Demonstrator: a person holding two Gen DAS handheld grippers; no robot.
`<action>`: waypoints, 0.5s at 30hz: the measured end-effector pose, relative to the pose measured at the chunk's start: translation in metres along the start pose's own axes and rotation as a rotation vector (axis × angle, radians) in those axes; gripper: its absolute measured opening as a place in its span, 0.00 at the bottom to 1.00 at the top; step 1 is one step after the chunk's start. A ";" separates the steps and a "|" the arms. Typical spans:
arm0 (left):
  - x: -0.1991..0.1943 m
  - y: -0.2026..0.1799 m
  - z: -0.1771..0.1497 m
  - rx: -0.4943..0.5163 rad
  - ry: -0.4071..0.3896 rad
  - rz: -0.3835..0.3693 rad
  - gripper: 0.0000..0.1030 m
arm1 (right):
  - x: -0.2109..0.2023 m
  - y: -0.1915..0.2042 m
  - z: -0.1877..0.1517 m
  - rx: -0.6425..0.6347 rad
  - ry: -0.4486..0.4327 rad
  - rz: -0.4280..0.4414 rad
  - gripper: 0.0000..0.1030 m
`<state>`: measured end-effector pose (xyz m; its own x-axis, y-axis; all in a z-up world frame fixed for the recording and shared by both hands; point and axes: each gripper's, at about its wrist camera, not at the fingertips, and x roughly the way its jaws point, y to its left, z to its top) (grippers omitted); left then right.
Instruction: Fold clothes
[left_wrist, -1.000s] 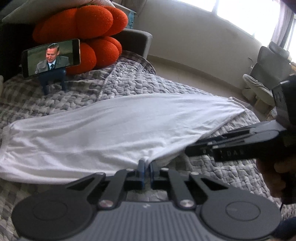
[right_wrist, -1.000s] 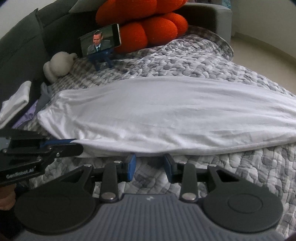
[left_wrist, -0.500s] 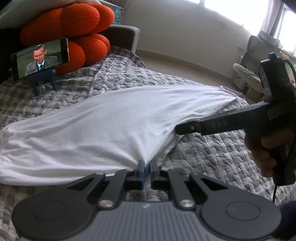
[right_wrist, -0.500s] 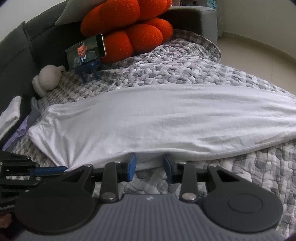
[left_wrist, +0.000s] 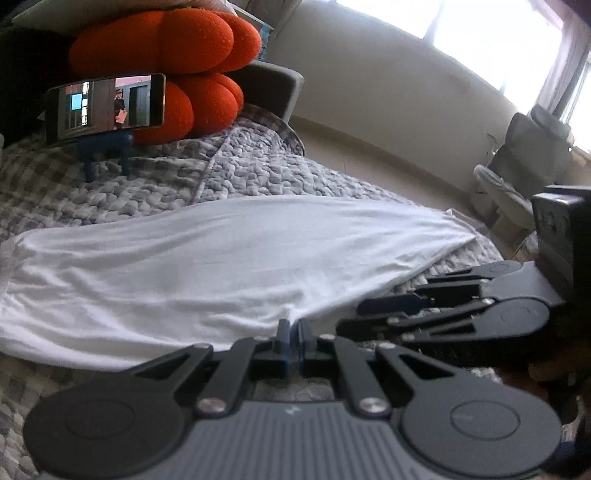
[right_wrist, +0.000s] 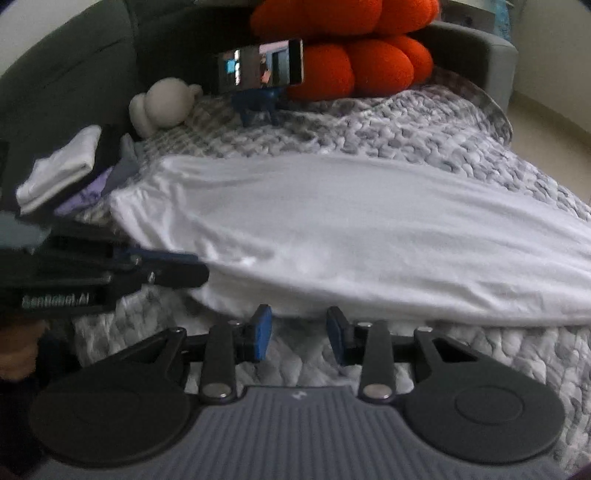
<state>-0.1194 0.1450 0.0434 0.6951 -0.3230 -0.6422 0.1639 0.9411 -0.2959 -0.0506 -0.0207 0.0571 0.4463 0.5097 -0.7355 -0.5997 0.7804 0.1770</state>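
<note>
A white garment (left_wrist: 240, 266) lies spread across a grey quilted blanket (left_wrist: 258, 177). My left gripper (left_wrist: 293, 328) is shut on its near edge, and the cloth puckers at the tips. In the right wrist view the same garment (right_wrist: 351, 229) fills the middle, and the left gripper (right_wrist: 192, 271) reaches in from the left onto its hem. My right gripper (right_wrist: 298, 321) stands open just short of that near edge, with only blanket between its blue pads. From the left wrist view, the right gripper (left_wrist: 354, 317) sits close beside the left one, low over the blanket.
A phone (right_wrist: 260, 64) on a blue stand plays video at the back, in front of an orange cushion (left_wrist: 166, 44). A pale plush toy (right_wrist: 162, 103) and folded clothes (right_wrist: 59, 170) lie at the left. A chair (left_wrist: 532, 147) stands by the window.
The right gripper rose, then came back down close beside the left one at the garment's near edge. The left gripper has kept its grip on the hem. The phone's picture changed.
</note>
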 end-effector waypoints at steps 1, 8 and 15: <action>0.000 0.001 0.000 -0.002 -0.001 -0.003 0.03 | 0.000 -0.001 0.001 0.013 -0.009 -0.003 0.36; -0.002 0.001 0.000 -0.006 -0.012 -0.018 0.03 | 0.007 -0.003 0.005 0.025 -0.025 -0.041 0.36; -0.005 0.000 0.000 0.004 -0.017 -0.024 0.03 | 0.009 -0.013 0.008 0.061 -0.052 -0.103 0.36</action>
<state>-0.1230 0.1465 0.0461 0.7030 -0.3438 -0.6226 0.1834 0.9334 -0.3084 -0.0333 -0.0231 0.0532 0.5386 0.4424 -0.7171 -0.5081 0.8495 0.1424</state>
